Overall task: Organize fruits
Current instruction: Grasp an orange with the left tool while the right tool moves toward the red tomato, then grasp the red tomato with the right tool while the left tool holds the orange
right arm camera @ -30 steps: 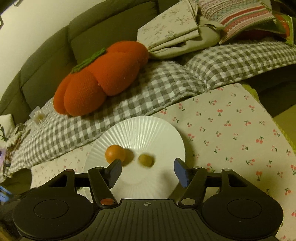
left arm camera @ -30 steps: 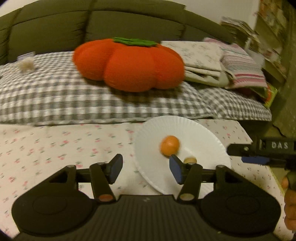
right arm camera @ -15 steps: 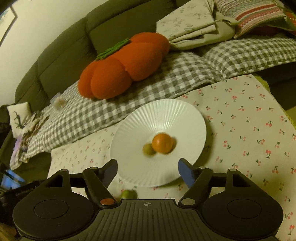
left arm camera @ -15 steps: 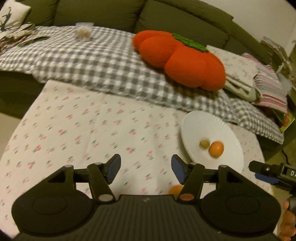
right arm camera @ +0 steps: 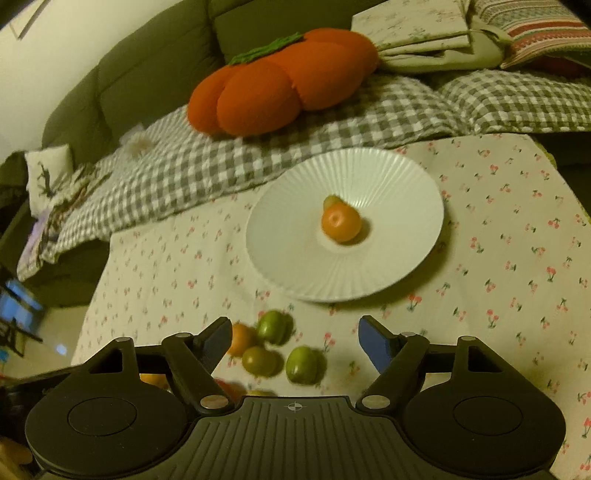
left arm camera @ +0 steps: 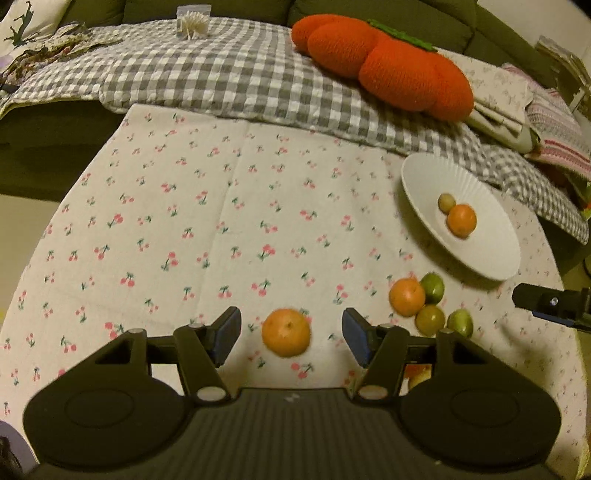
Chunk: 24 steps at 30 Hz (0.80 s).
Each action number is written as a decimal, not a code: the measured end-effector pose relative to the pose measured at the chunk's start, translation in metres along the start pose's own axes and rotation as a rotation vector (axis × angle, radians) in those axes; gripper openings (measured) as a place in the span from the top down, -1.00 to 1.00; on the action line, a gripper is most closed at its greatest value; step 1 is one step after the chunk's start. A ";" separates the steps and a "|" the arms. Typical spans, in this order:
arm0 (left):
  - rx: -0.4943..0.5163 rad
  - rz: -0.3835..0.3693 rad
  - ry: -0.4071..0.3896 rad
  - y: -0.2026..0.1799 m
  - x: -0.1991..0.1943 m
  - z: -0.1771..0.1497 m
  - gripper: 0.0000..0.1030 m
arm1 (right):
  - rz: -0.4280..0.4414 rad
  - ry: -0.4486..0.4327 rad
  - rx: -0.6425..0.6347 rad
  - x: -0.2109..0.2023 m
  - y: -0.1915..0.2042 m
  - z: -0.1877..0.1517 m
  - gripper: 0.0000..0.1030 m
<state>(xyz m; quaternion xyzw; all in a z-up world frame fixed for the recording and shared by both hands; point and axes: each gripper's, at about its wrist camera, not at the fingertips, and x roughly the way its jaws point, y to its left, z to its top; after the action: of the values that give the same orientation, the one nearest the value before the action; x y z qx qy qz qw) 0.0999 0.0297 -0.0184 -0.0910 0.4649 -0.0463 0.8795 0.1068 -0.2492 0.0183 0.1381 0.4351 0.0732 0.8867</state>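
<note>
A white ribbed plate [left arm camera: 480, 254] [right arm camera: 388, 177] on the cherry-print cloth holds one orange [left arm camera: 461, 220] [right arm camera: 340, 223] and a small green fruit [left arm camera: 446, 202] [right arm camera: 331, 201]. My left gripper [left arm camera: 290, 334] is open, its fingers on either side of a loose orange [left arm camera: 286, 332] on the cloth. A second orange [left arm camera: 407, 296] and three green fruits [left arm camera: 433, 287] lie to its right. My right gripper [right arm camera: 295, 345] is open above those green fruits [right arm camera: 305, 364]; its tip shows in the left wrist view [left arm camera: 546, 304].
A big orange pumpkin cushion [left arm camera: 388, 62] [right arm camera: 280, 81] lies on a grey checked blanket [left arm camera: 221, 74] behind the cloth. Folded fabrics [right arm camera: 443, 33] are stacked at the back right. The cloth drops off at its left and right edges.
Both grippers have pulled back from the plate toward the near side of the cloth. The loose fruits have come into view, and an orange now lies between my left fingers.
</note>
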 end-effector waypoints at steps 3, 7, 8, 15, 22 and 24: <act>0.000 -0.008 0.016 0.002 0.003 -0.005 -0.23 | -0.003 0.020 -0.026 0.004 0.008 -0.009 -0.53; 0.028 0.025 0.007 0.003 0.009 -0.012 -0.24 | -0.019 0.038 -0.037 0.011 0.013 -0.018 -0.53; 0.033 0.028 0.007 0.002 0.011 -0.013 -0.24 | -0.020 0.045 -0.038 0.014 0.014 -0.021 -0.53; 0.034 0.021 -0.010 0.002 0.022 -0.016 -0.19 | 0.005 0.058 -0.078 0.017 0.026 -0.033 -0.53; 0.079 0.041 -0.019 -0.004 0.038 -0.022 0.36 | 0.020 0.040 -0.146 0.023 0.040 -0.040 -0.53; 0.083 0.051 -0.021 -0.006 0.038 -0.022 0.37 | 0.018 0.033 -0.190 0.026 0.046 -0.043 -0.53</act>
<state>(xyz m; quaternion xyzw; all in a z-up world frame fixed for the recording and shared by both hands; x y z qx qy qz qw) 0.1033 0.0153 -0.0598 -0.0433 0.4553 -0.0421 0.8883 0.0888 -0.1907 -0.0121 0.0562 0.4395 0.1244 0.8878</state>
